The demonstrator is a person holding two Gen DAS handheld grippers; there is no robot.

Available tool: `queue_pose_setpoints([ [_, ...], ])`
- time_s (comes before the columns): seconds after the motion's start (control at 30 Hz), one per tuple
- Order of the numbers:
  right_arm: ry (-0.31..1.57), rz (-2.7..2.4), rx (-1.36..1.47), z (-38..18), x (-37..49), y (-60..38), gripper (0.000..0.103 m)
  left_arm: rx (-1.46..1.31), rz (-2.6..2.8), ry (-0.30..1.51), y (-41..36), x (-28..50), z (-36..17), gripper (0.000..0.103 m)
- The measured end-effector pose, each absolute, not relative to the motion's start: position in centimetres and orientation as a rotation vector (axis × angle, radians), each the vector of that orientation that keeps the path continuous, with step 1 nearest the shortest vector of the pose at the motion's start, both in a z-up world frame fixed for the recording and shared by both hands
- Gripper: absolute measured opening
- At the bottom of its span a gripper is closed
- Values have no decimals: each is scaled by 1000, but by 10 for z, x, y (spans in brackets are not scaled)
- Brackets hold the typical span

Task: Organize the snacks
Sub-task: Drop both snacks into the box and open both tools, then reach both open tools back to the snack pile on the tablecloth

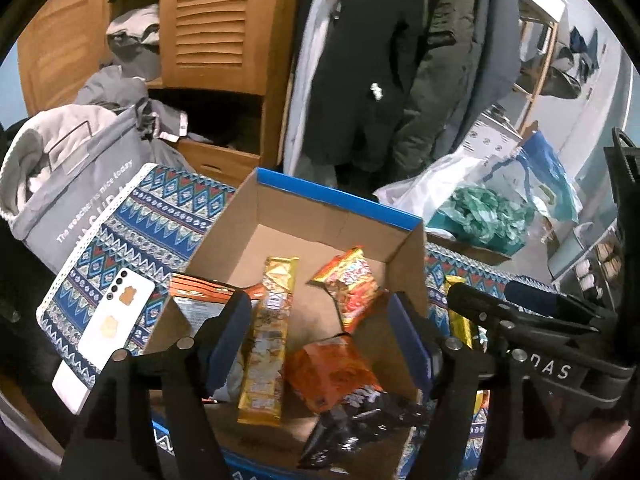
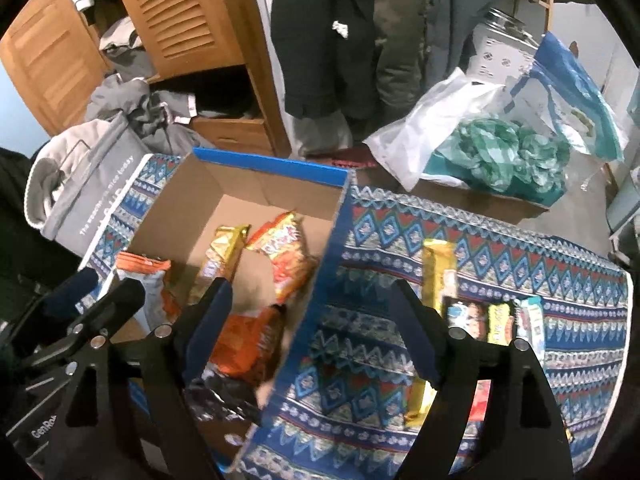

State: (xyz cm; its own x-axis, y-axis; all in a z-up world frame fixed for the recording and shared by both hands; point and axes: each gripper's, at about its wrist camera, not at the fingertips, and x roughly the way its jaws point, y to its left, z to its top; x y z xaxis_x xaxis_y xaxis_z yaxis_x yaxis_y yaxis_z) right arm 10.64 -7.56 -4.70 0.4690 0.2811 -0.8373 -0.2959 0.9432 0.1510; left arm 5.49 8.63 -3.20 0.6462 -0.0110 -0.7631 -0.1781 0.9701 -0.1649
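An open cardboard box (image 1: 336, 197) with a blue rim stands on a patterned cloth (image 2: 400, 232). Inside lie a long gold packet (image 1: 267, 340), a red-orange packet (image 1: 352, 284), an orange packet (image 1: 328, 372), a black packet (image 1: 352, 424) and an orange-and-white packet (image 1: 196, 300). My left gripper (image 1: 320, 340) hangs open over the box, its pads apart from the packets. My right gripper (image 2: 312, 328) is open astride the box's right wall (image 2: 320, 280), gripping nothing. On the cloth to its right lie a gold packet (image 2: 438, 272) and several small packets (image 2: 500, 318).
A white phone (image 1: 116, 320) rests on the cloth left of the box. A grey fabric bag (image 1: 72, 192) full of clothes stands at the left. A white plastic bag (image 2: 424, 136) with green wrapping sits behind the cloth. Coats (image 1: 380, 60) and a wooden wardrobe (image 1: 212, 20) fill the back.
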Motion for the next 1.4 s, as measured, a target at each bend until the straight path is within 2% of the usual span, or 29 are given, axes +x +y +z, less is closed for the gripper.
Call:
queue_pose_setpoints([
  [0.8, 1079, 81, 45, -70, 65, -237, 81, -120, -117, 924, -33, 48, -35, 77],
  [1.4, 1167, -179, 226, -116, 6, -393, 81, -2, -291, 1063, -160, 31, -72, 77],
])
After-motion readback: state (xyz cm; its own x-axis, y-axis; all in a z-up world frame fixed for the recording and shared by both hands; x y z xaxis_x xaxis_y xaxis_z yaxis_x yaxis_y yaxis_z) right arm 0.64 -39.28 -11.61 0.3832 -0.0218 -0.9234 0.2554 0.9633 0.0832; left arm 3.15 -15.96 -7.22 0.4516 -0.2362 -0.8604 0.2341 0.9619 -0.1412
